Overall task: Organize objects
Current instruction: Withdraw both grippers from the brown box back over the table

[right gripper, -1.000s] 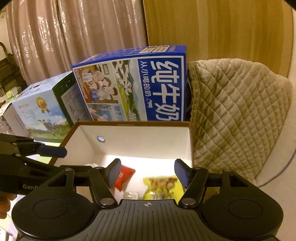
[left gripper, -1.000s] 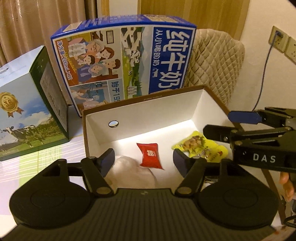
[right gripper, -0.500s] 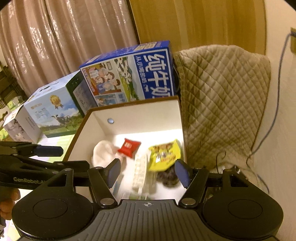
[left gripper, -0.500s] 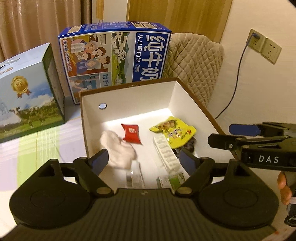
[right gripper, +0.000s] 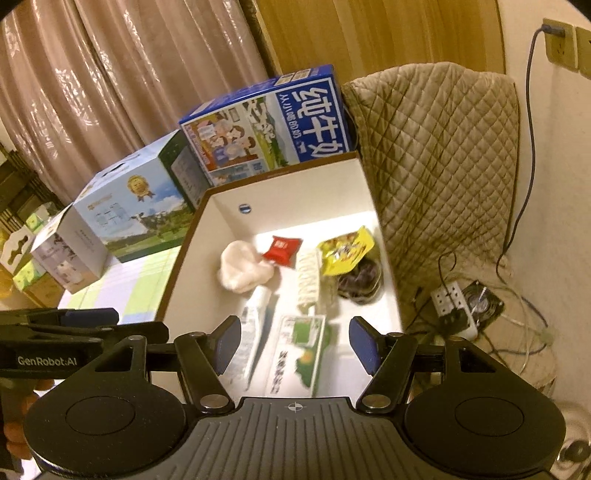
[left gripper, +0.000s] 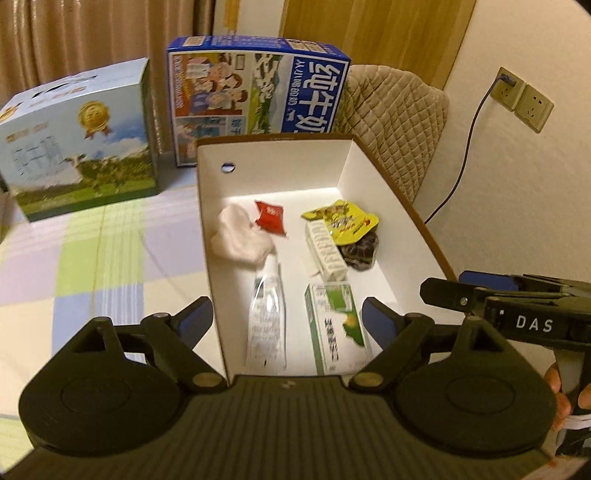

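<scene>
Left gripper (left gripper: 286, 317) and right gripper (right gripper: 293, 343) hover spread and empty over the near end of the white box (left gripper: 388, 195). Inside lie a tube (left gripper: 266, 325), green carton (left gripper: 334, 328), cloth (left gripper: 238, 238) and snack packets (left gripper: 340, 221). The box rests on a checked worktop (left gripper: 92, 266). Beyond stand milk cartons (left gripper: 258, 99), curtains (right gripper: 129, 74), a quilted chair (right gripper: 443, 147) far right.

Curtains (right gripper: 92, 92), quilted chair (right gripper: 443, 147), perhaps wood panelling (left gripper: 369, 33).
</scene>
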Available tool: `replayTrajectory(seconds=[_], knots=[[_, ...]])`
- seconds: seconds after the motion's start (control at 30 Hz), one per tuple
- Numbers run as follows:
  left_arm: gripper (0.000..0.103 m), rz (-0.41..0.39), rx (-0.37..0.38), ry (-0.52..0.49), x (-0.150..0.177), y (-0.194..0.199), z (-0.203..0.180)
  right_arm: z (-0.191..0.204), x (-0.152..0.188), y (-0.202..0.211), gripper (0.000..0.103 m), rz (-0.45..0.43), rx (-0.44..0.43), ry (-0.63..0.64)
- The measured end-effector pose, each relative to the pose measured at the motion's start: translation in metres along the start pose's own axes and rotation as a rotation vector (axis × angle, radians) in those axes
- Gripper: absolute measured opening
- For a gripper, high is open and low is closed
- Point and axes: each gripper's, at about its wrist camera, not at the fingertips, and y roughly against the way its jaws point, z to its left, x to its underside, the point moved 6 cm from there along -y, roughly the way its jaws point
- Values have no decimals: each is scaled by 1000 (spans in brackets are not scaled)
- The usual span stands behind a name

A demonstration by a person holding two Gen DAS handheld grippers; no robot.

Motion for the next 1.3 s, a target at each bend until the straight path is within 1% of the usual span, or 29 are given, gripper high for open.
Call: replayTrajectory(seconds=[0.13, 0.3, 0.6, 0.9, 1.3], knots=[[85, 6, -21, 8, 15, 13, 2, 8, 11, 9, 62, 7, -6, -2], [86, 12, -29, 26, 33, 30, 6, 18, 24, 20, 62, 15, -7, 5], [86, 21, -56, 59, 64, 55, 18, 37, 56, 32, 62, 57, -19, 19], [86, 40, -80, 97, 97, 79, 33, 62, 90, 38, 62, 110, -50, 43], [86, 43, -103, 146, 136, 111, 54, 103, 131, 39, 62, 175, -89, 98]])
